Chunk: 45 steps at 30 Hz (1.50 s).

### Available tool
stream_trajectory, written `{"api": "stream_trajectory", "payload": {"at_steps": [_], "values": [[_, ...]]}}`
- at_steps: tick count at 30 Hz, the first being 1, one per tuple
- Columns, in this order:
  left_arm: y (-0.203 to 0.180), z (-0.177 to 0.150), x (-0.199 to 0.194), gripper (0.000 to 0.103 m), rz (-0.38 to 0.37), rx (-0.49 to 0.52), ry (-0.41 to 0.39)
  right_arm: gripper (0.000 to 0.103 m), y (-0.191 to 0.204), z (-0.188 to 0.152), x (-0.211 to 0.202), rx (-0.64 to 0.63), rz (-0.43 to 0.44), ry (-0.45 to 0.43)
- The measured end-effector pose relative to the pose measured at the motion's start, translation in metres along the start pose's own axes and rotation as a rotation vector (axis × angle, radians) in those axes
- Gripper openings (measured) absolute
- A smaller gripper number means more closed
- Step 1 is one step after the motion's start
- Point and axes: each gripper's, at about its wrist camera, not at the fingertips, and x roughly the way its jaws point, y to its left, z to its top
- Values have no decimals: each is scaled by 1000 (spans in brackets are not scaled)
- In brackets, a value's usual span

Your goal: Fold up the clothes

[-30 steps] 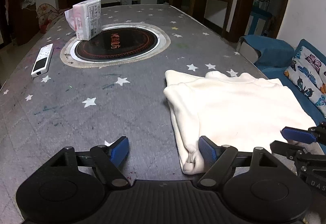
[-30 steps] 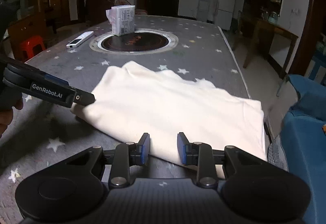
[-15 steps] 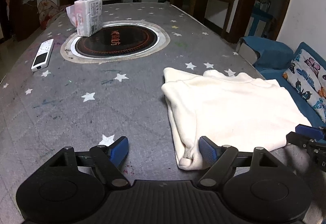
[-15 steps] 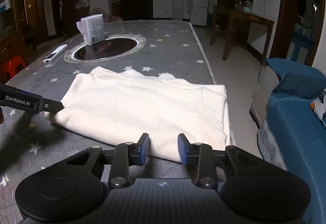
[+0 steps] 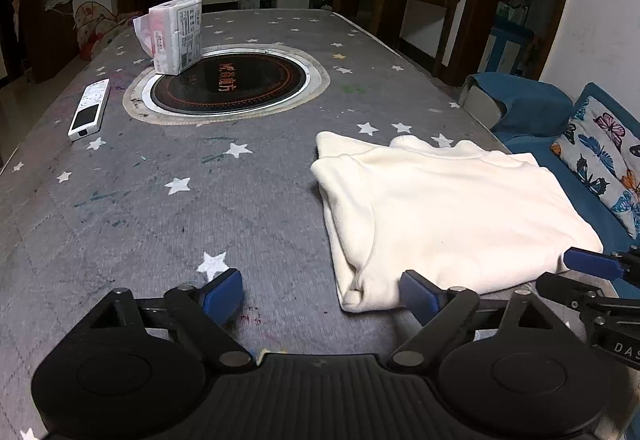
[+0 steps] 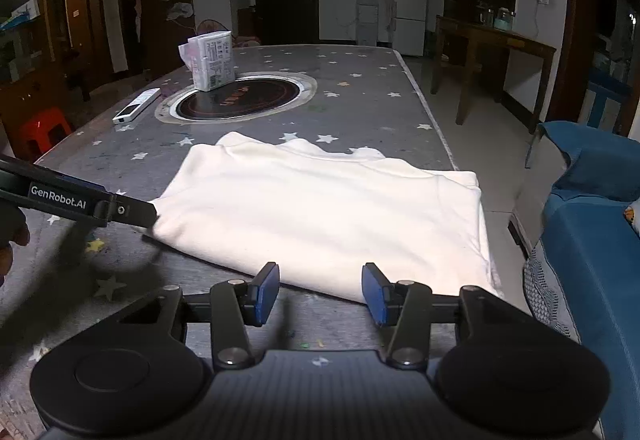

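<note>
A cream garment (image 5: 448, 212) lies folded into a flat rectangle on the grey star-print table (image 5: 160, 200); it also shows in the right wrist view (image 6: 328, 216). My left gripper (image 5: 320, 294) is open and empty, its right finger just short of the garment's near-left corner. My right gripper (image 6: 320, 290) is open and empty at the garment's near edge, close to its right corner. The left gripper's fingers (image 6: 132, 212) show from the side in the right wrist view, touching the garment's left corner.
A round black hotplate (image 5: 228, 84) is set in the table's middle. A tissue pack (image 5: 176, 36) stands on its far left rim. A white remote (image 5: 89, 109) lies left of it. A blue sofa (image 6: 592, 240) with a butterfly cushion (image 5: 604, 156) stands right of the table.
My right gripper has opened wider and swung round to face the garment's near edge squarely. My left gripper has drawn back a little from the garment's corner.
</note>
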Motion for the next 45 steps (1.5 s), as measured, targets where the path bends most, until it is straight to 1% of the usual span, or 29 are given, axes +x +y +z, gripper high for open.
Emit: {"api": "stream_trajectory", "payload": {"at_steps": [6, 9, 11, 16, 21, 23, 24, 29, 34, 41, 45], "values": [[-3, -8, -5, 93, -7, 2, 6, 50, 6, 0, -4, 0, 8, -2], [-2, -11, -8, 95, -6, 0, 4, 57, 9, -1, -6, 7, 11, -7], [-2, -13, -10, 96, -7, 0, 3, 57, 11, -2, -7, 5, 13, -8], [-4, -19, -16, 98, -1, 12, -3, 63, 17, -4, -11, 8, 17, -13], [-6, -26, -21, 101, 0, 27, -7, 66, 22, -6, -14, 9, 21, -17], [-8, -29, -24, 102, 7, 36, -13, 70, 24, -7, -14, 8, 23, -17], [-8, -30, -25, 103, 10, 40, -16, 74, 25, -8, -15, 5, 20, -18], [-8, -35, -29, 103, 11, 47, -20, 75, 29, -11, -17, 1, 19, -16], [-6, -39, -32, 103, 2, 38, -12, 84, 32, -13, -18, 4, 17, -14], [-3, -45, -35, 103, 7, 37, -8, 86, 36, -18, -17, -1, 15, -3], [-1, -48, -36, 103, 15, 42, -2, 91, 39, -20, -16, -5, 13, 3]]}}
